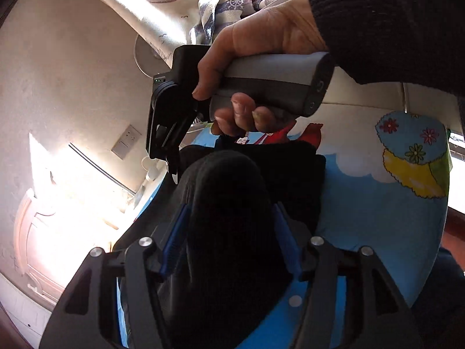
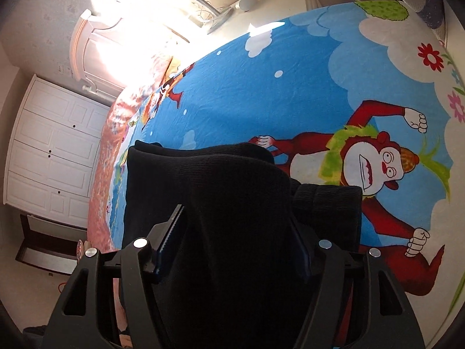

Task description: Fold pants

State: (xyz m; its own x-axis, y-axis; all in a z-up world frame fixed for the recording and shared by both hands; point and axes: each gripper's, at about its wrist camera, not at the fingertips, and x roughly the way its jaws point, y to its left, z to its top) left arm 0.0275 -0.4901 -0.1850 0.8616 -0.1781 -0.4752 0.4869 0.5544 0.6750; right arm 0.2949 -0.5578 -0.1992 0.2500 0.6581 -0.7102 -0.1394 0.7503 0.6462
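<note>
Black knit pants (image 2: 232, 192) bunch on our blue cartoon-print bedsheet (image 2: 247, 93). Left gripper (image 1: 229, 241) and right gripper (image 2: 235, 241) fingers stand apart around cloth; we judge the fold may slump open.

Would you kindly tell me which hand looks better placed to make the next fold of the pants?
Probably the right gripper: its jaws straddle the pants with the folded edge clear ahead on the bedsheet. The left gripper faces the right hand.

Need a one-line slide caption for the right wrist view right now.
Right gripper straddling a bunched fold of black pants over a blue cartoon bedsheet.
</note>
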